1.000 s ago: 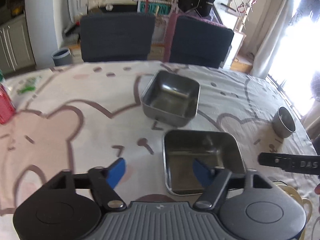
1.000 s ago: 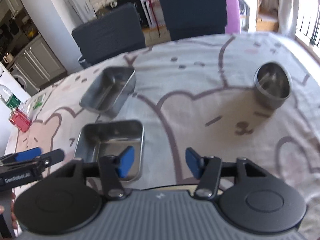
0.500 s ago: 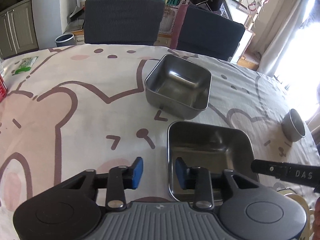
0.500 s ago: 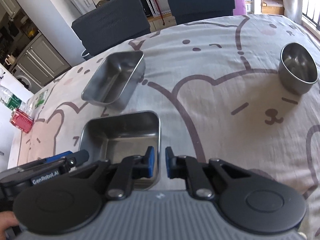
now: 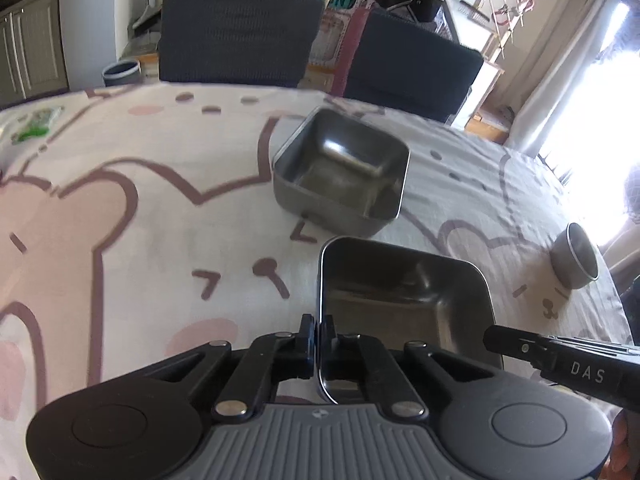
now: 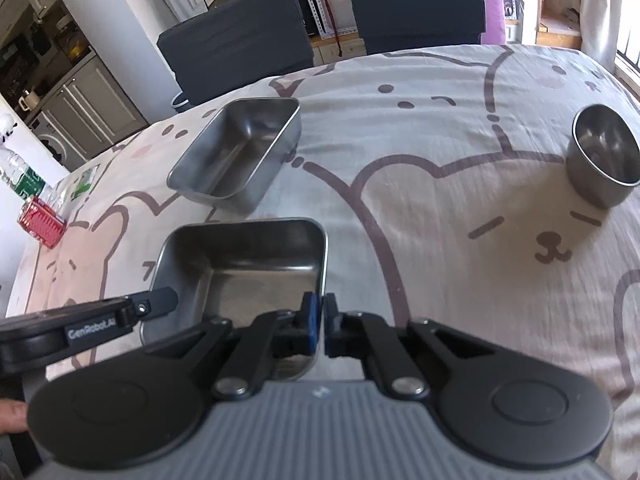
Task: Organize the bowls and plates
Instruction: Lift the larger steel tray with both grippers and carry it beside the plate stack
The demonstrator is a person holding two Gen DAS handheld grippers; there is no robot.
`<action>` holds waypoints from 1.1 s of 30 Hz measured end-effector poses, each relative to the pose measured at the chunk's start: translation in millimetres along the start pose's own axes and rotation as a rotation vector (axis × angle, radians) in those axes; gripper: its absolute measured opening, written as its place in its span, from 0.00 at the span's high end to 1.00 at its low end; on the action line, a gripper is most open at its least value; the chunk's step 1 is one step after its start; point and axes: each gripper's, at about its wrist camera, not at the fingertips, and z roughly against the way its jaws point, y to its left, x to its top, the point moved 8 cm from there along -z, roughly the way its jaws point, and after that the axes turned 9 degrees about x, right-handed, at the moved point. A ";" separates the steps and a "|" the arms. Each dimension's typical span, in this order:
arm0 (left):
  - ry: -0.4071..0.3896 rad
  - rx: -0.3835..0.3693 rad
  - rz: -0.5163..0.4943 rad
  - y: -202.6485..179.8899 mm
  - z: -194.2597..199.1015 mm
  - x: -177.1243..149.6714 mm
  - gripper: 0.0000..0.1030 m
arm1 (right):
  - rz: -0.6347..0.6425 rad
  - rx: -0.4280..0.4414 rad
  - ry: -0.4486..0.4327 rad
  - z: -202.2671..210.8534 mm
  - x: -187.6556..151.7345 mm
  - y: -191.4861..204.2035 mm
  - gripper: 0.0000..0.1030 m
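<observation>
A square steel tray [image 5: 404,300] lies nearest me on the bear-print tablecloth [image 5: 160,220]. My left gripper [image 5: 319,334] is shut on its left wall, with the thin rim pinched between the blue pads. In the right wrist view the same tray [image 6: 240,272] has my right gripper [image 6: 322,322] shut on its right wall. A second, deeper steel tray [image 5: 340,172] sits just behind it, apart from both grippers. A small round steel bowl [image 6: 604,156] stands far off to the right. I cannot tell whether the held tray is off the cloth.
Two dark chairs [image 5: 240,36] [image 5: 412,64] stand at the table's far edge. A red can [image 6: 42,228] and a water bottle [image 6: 20,172] are at the left edge, with a green packet [image 5: 36,128] nearby. Bright windows lie to the right.
Both grippers went from wide open to shut, each closing over one wall of the near tray. The right gripper also dropped closer to the tray.
</observation>
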 end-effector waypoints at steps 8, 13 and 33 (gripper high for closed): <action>-0.052 0.006 0.045 24.7 48.9 0.6 0.97 | 0.012 0.088 -0.058 27.7 3.3 25.0 0.96; -0.076 0.030 0.069 48.6 84.6 -8.4 0.97 | 0.052 0.148 -0.069 44.3 -7.5 54.1 0.96; -0.023 0.119 0.104 149.5 131.1 -71.1 0.96 | 0.150 0.253 0.079 25.4 -74.2 152.9 0.95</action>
